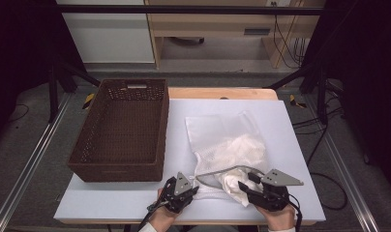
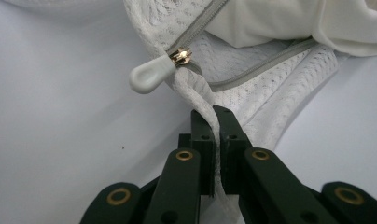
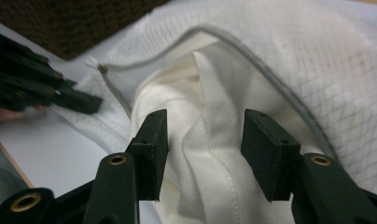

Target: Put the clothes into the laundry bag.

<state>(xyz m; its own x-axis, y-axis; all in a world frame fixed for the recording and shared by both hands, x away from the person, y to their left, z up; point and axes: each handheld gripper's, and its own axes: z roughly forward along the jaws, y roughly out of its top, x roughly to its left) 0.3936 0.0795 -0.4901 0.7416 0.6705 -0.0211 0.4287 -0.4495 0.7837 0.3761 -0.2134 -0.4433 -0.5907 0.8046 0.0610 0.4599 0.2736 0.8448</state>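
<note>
Down at the near edge of the desk, a white mesh laundry bag lies flat beside a brown woven basket, its zippered mouth turned toward the person. The left tool is closed tight on a bunched strip of the bag's mesh just below the zipper pull; how far that strip runs down between the jaws is hidden by the jaws themselves. A white garment bulges out of the open mouth, and most of it stays veiled behind the mesh, so its shape is hard to make out. The right tool stands partly open with a fold of this garment between its jaws; the pads do not press on the cloth. In the high view the right tool covers the edge of the garment, and both hands are cut off by the bottom of the frame.
</note>
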